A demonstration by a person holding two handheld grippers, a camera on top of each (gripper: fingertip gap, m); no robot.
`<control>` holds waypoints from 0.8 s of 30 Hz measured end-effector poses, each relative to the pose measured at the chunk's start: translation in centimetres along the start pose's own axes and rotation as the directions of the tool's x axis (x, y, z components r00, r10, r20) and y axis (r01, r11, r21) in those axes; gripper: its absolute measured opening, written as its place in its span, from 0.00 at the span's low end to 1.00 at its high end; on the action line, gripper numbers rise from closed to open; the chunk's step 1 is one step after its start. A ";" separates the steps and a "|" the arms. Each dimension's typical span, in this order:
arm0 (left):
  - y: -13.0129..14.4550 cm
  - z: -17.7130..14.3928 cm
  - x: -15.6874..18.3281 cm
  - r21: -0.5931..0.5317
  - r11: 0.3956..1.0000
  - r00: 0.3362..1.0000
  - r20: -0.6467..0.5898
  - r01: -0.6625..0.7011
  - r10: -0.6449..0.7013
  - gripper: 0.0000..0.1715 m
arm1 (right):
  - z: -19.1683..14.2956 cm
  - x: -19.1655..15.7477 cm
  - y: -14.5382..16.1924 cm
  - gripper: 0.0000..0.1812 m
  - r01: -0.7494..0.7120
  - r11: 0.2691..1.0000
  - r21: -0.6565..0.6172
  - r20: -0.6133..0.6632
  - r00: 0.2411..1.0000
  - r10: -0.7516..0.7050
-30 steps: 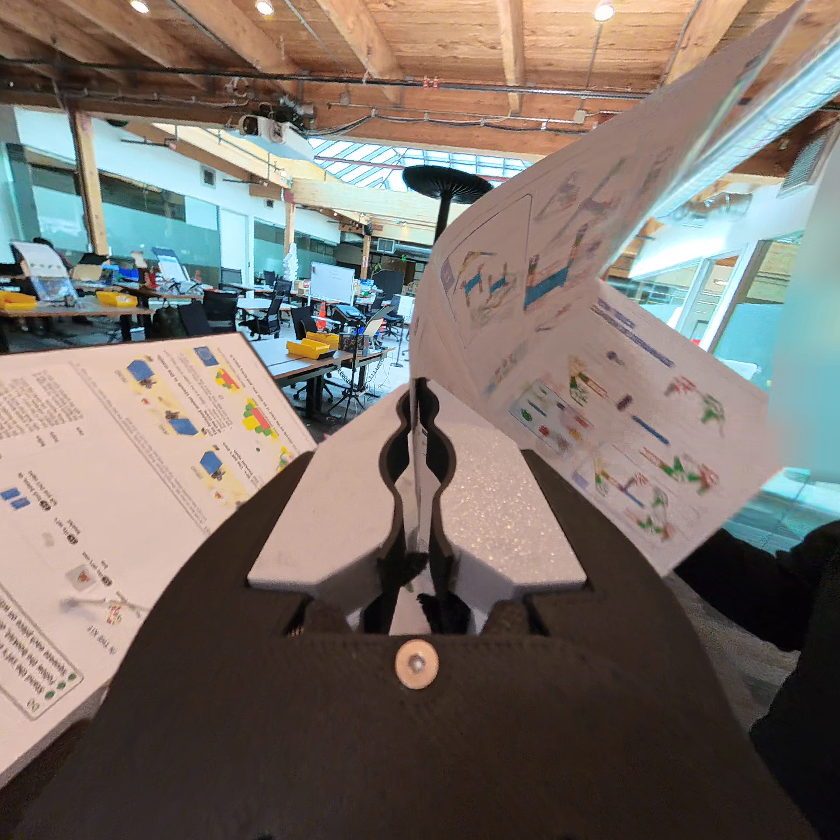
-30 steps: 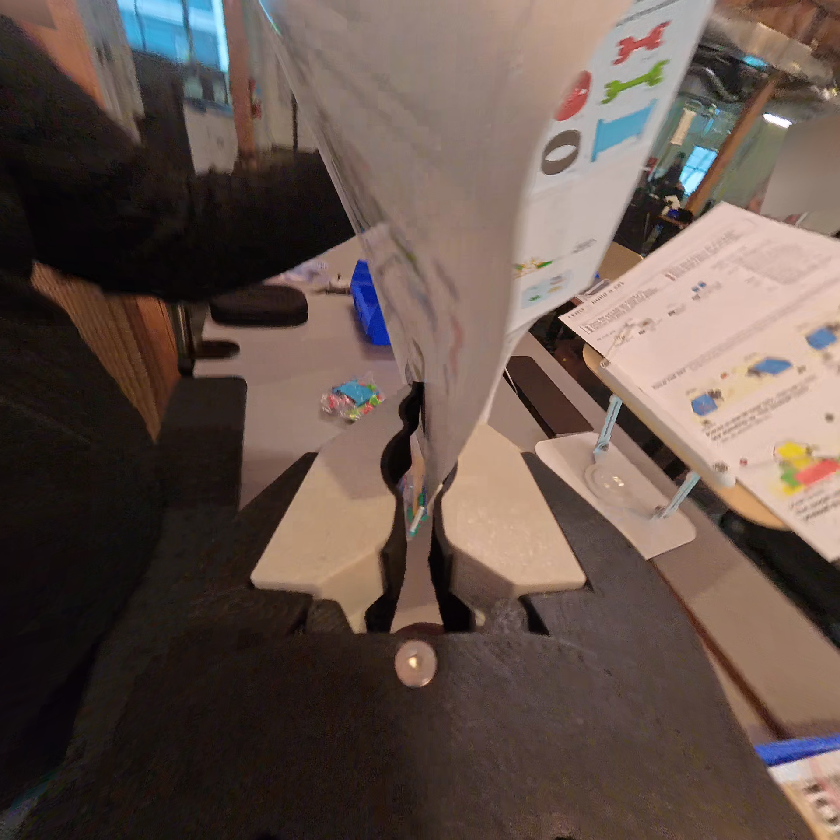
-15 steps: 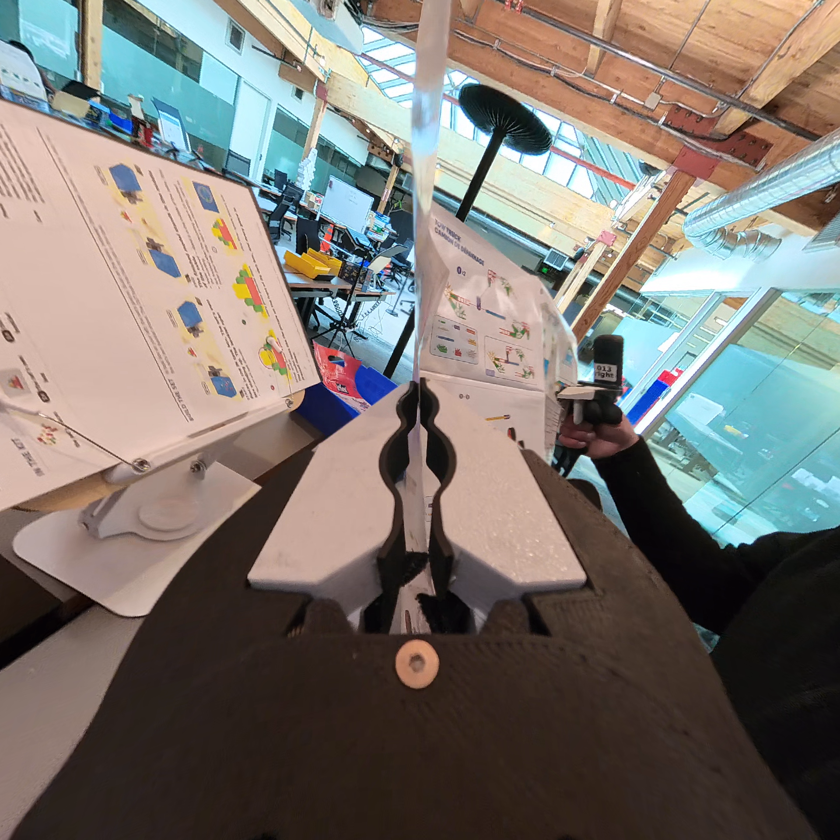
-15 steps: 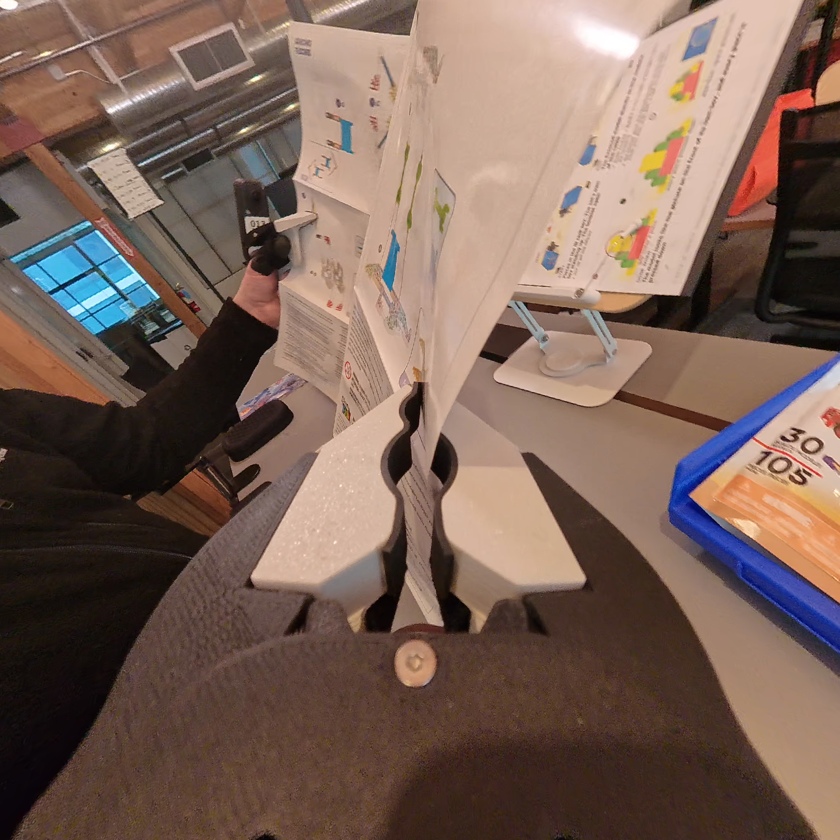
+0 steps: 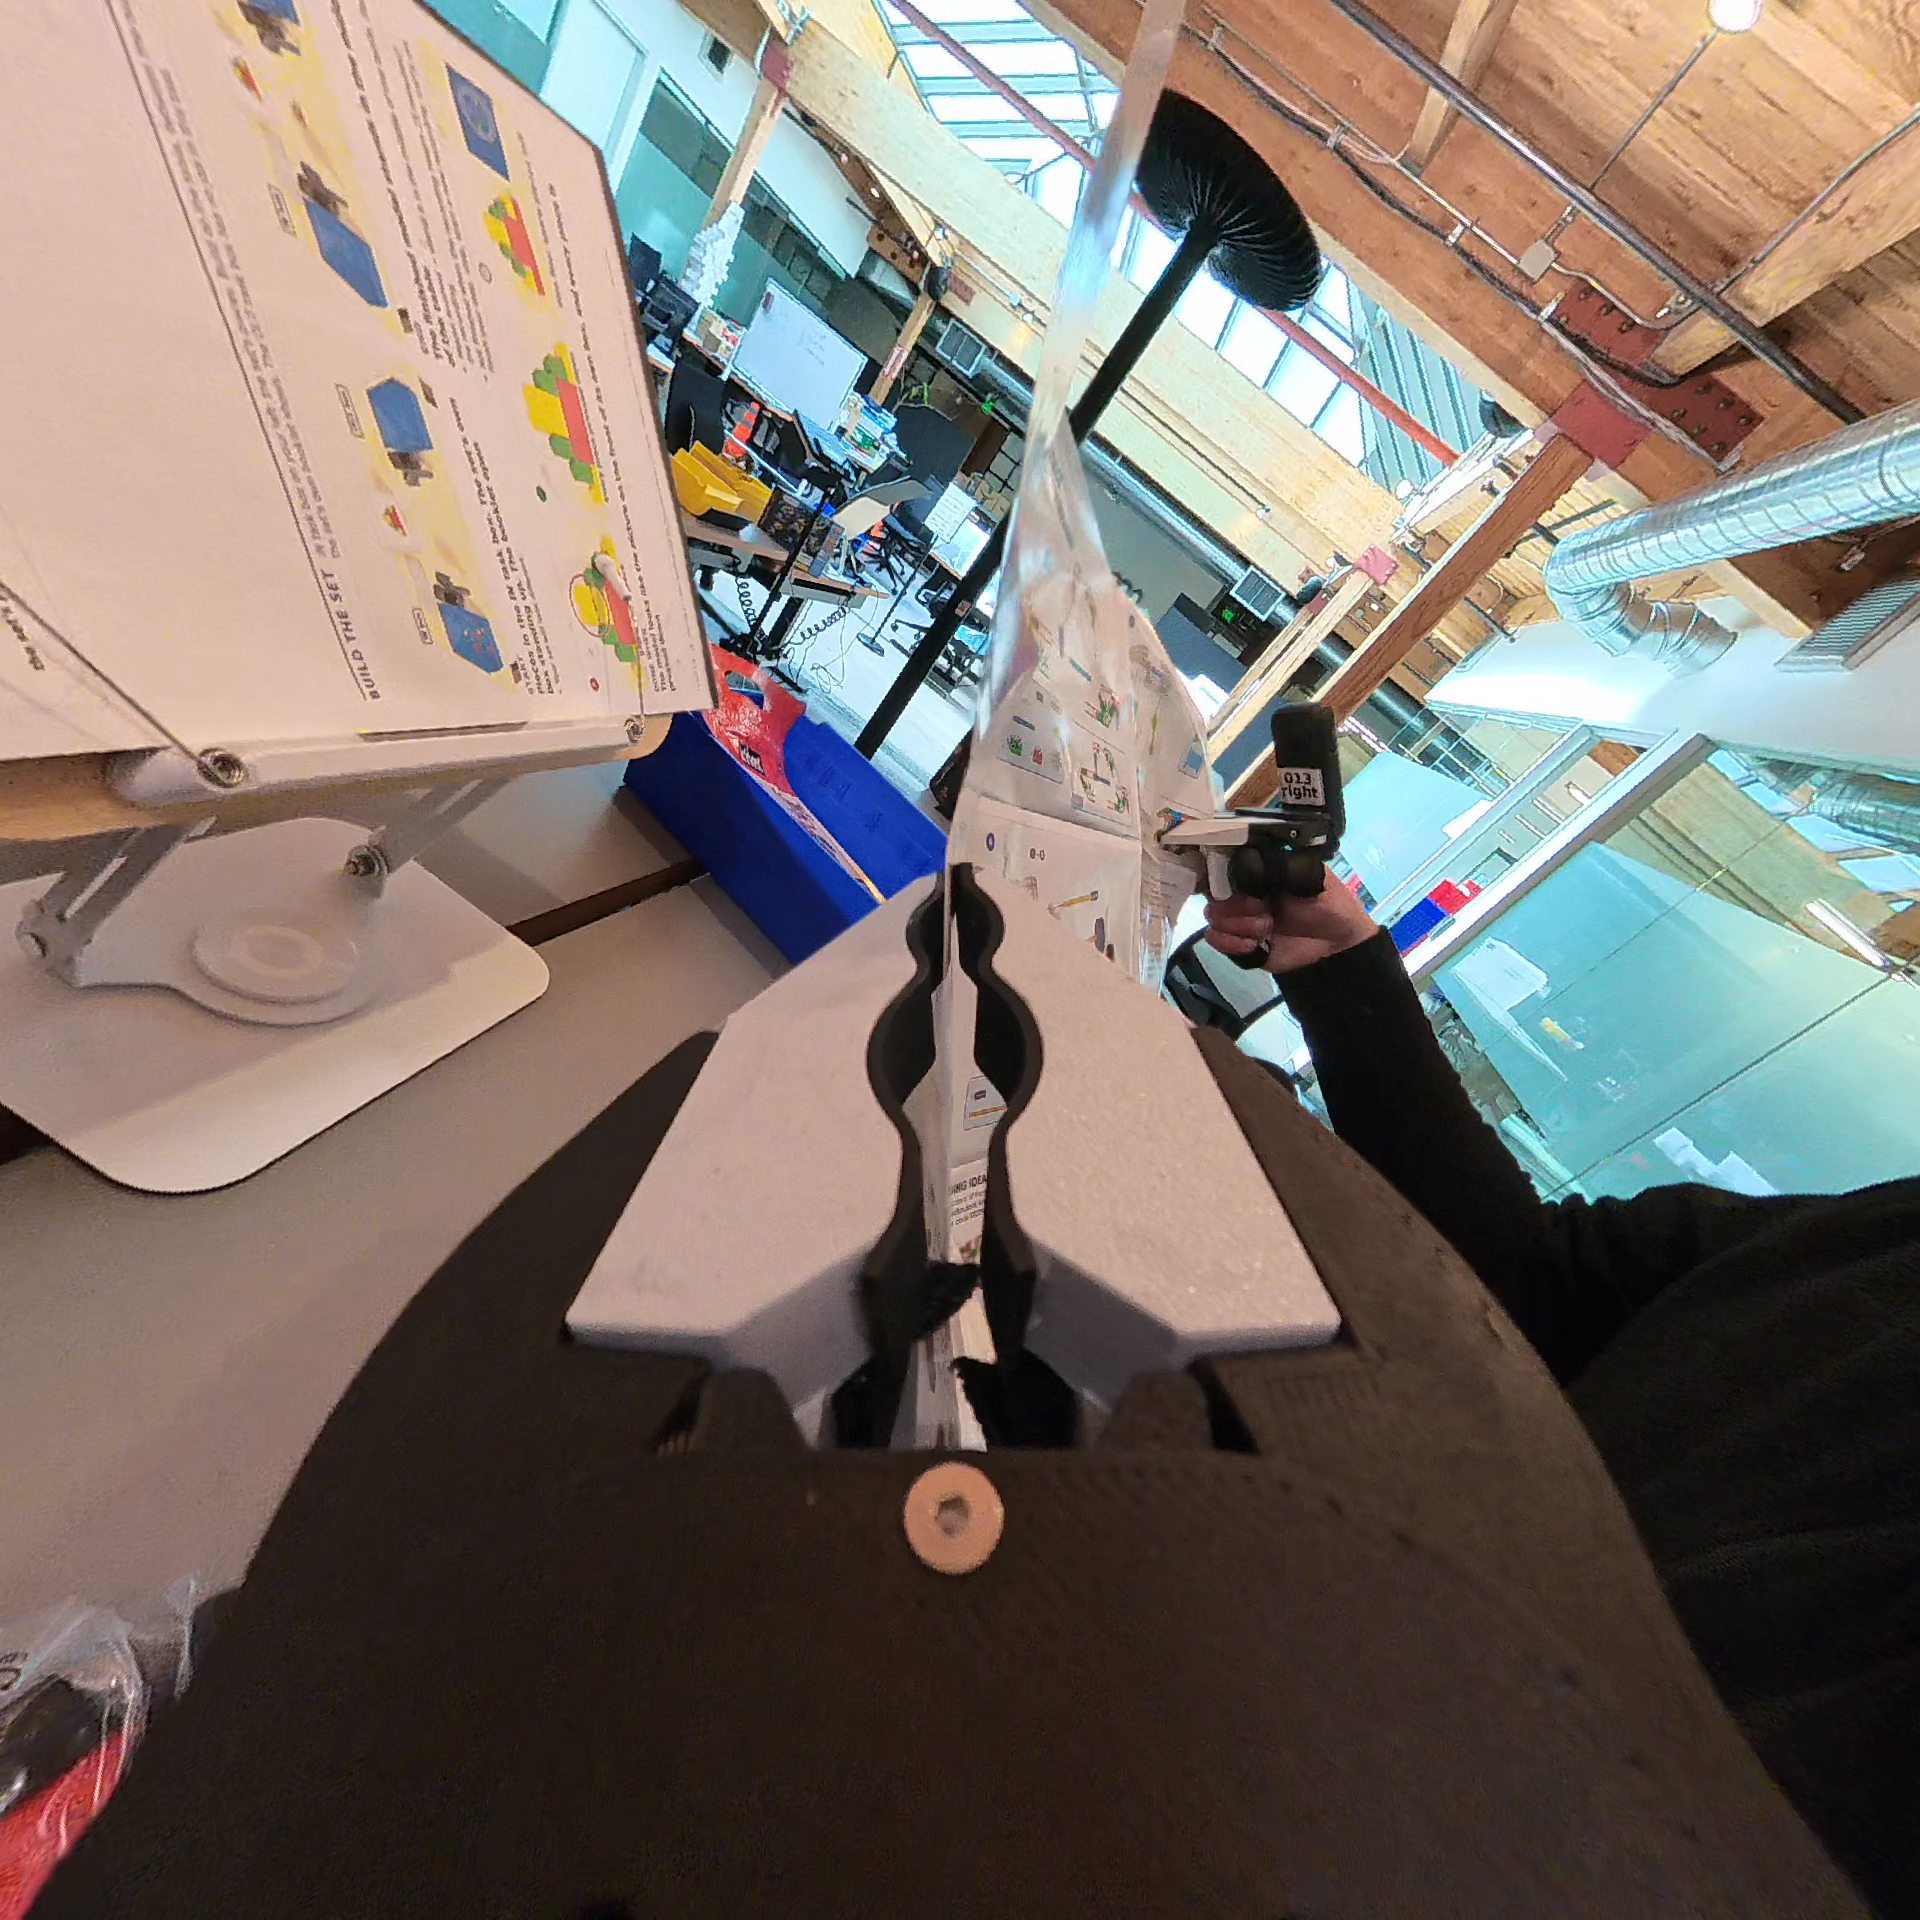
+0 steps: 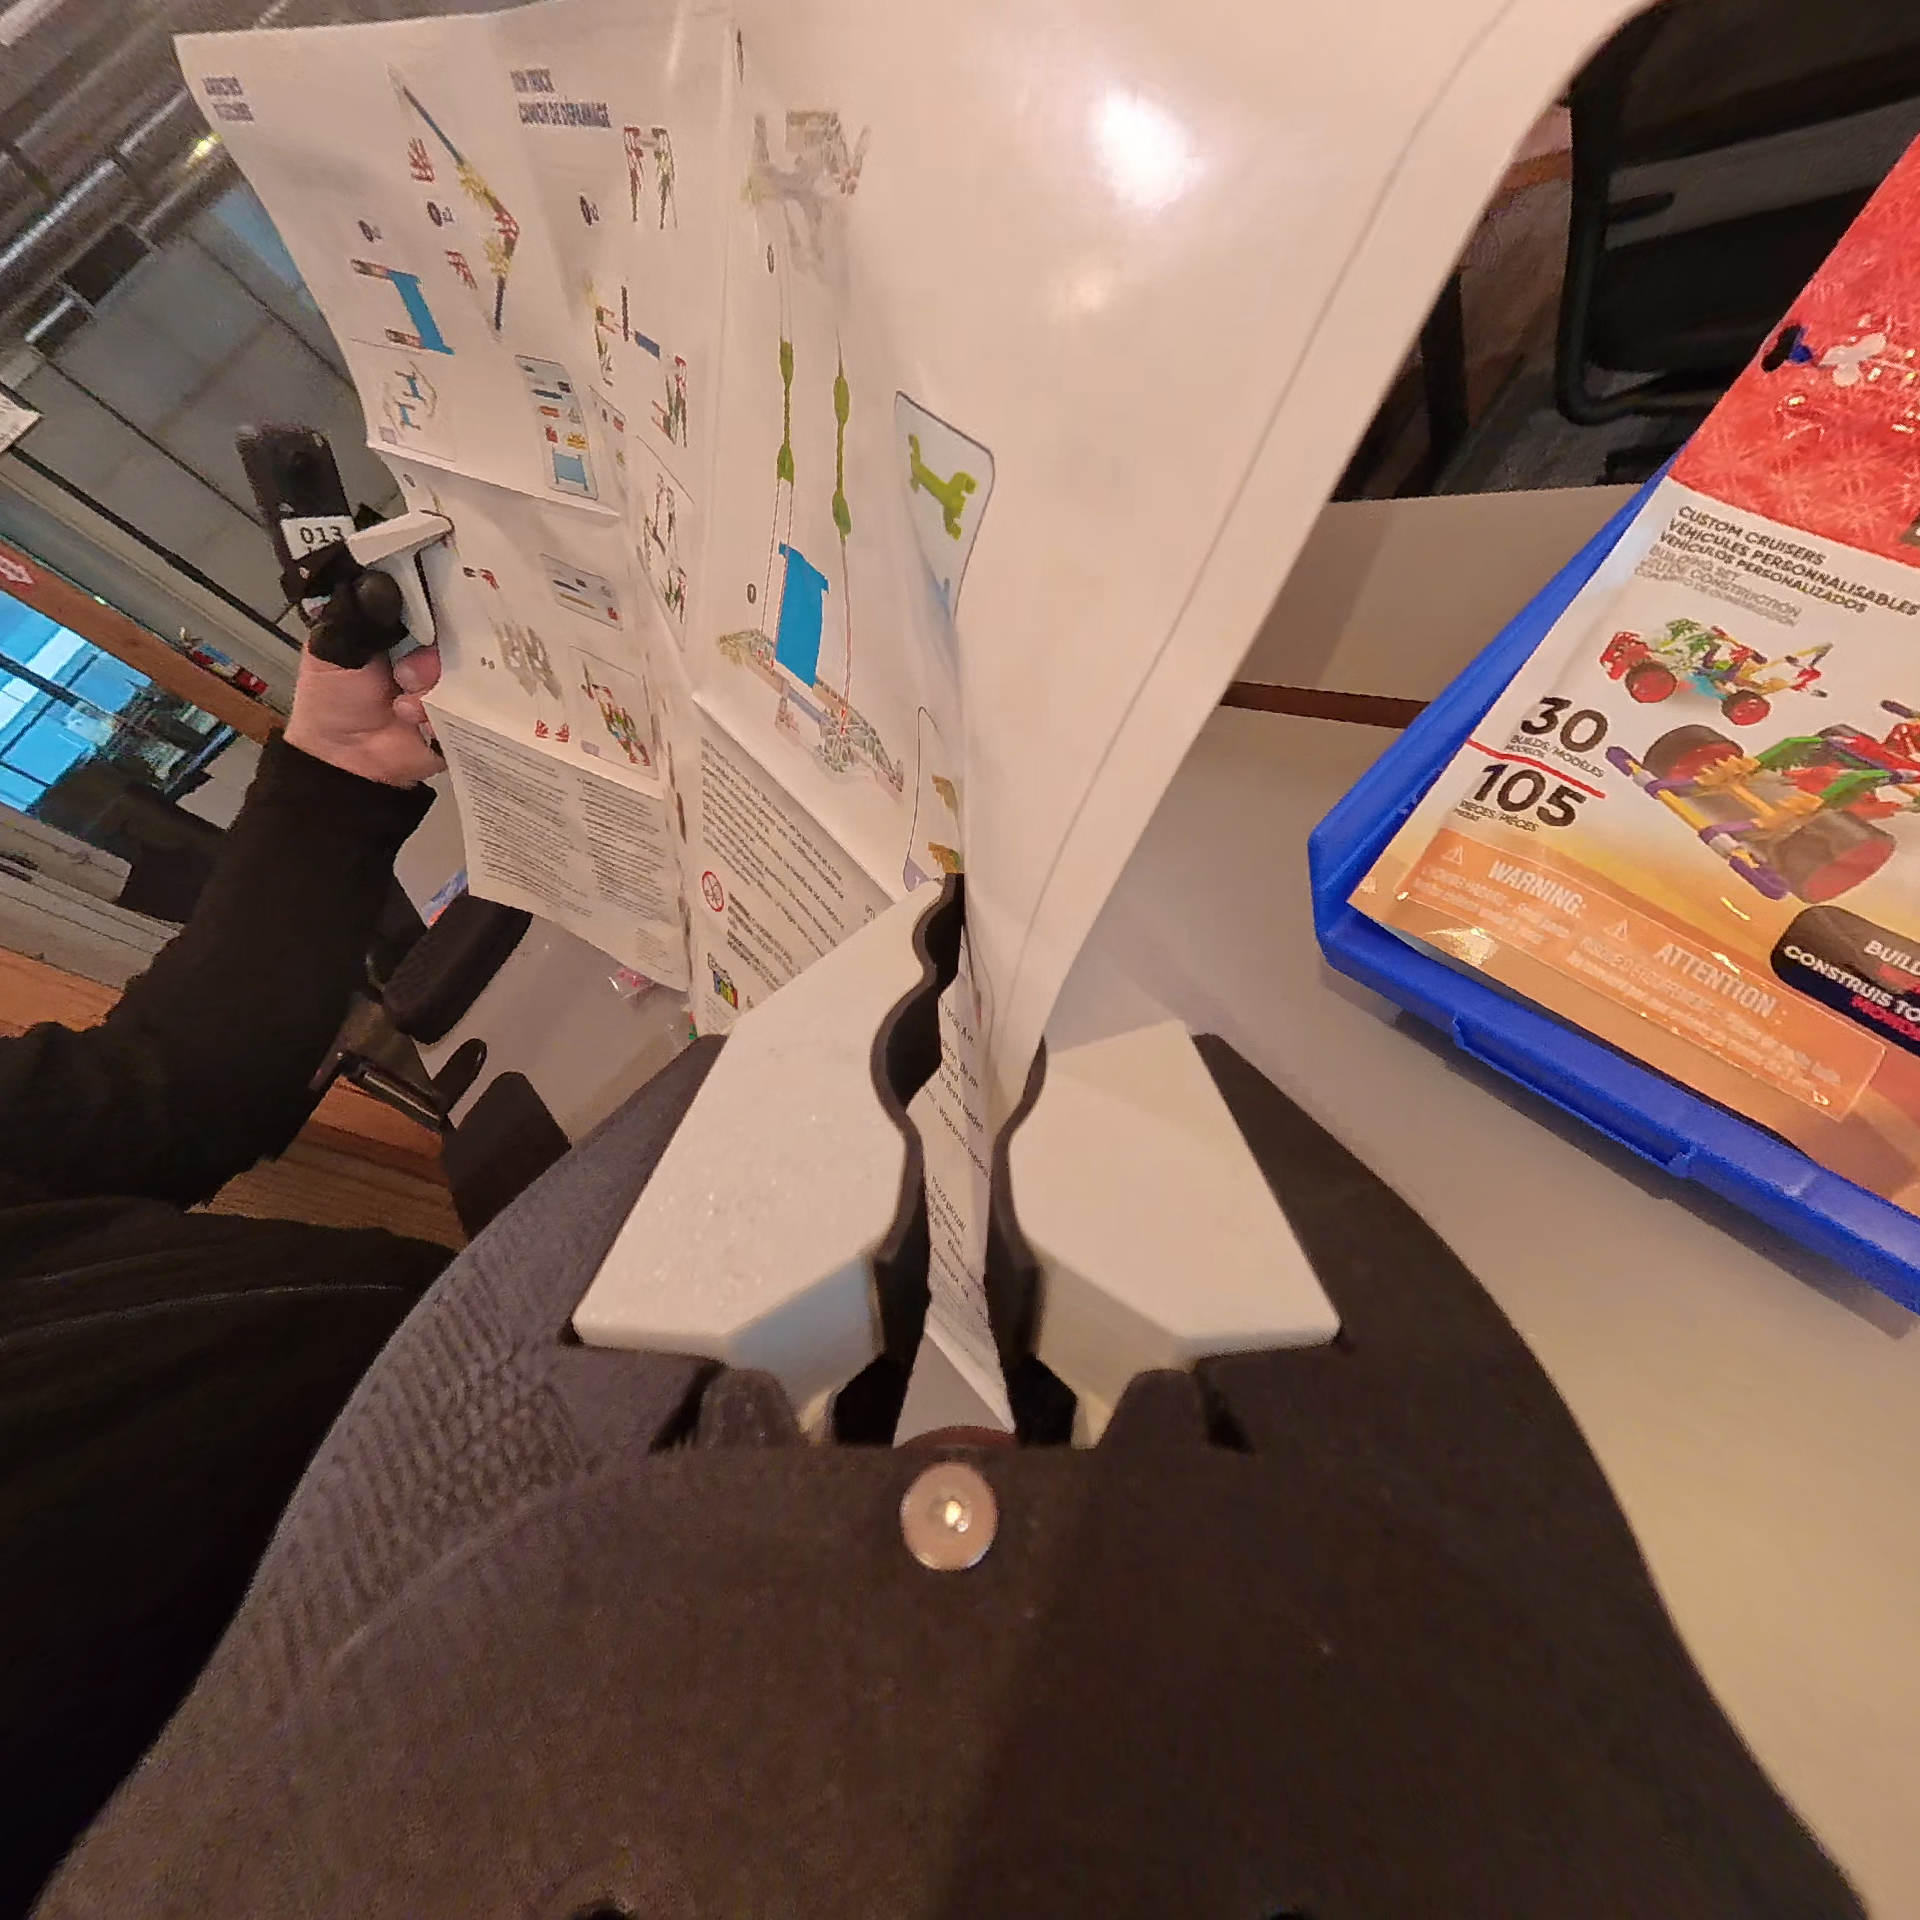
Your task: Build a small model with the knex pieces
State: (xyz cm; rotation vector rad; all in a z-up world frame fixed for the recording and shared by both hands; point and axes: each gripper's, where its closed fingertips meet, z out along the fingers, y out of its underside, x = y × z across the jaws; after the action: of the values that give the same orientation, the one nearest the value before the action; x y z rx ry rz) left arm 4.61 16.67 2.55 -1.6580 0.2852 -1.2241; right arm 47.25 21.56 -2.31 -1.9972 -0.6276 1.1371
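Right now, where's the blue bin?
In the right wrist view the blue bin sits on the grey table at the right edge, beside the instruction sheet; in the left wrist view it lies past the white stand.

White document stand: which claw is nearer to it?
Left. The left claw, shut on the instruction sheet, sits just right of the white document stand; the right claw grips the sheet's far edge, farther beyond it.
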 end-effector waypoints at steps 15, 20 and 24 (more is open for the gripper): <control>4.2 -0.6 -3.9 -0.029 0.993 0.993 0.048 0.110 -0.109 0.00 | 3.7 4.5 2.3 0.00 -0.022 0.996 -0.089 -0.096 0.995 0.013; 5.0 -0.7 -4.4 -0.031 0.992 0.992 0.055 0.118 -0.117 0.00 | 3.9 4.5 2.1 0.00 0.004 0.996 -0.088 -0.119 0.993 -0.014; 5.4 -0.7 -4.7 -0.036 0.992 0.991 0.063 0.118 -0.115 0.00 | 4.0 4.4 2.0 0.00 0.022 0.996 -0.088 -0.133 0.990 -0.034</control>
State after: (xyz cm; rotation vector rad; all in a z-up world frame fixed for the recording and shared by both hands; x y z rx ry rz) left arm 3.81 17.00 -4.63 -1.7633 0.1778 -1.2590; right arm 45.98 24.91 -7.49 -2.1117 -0.6427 0.9634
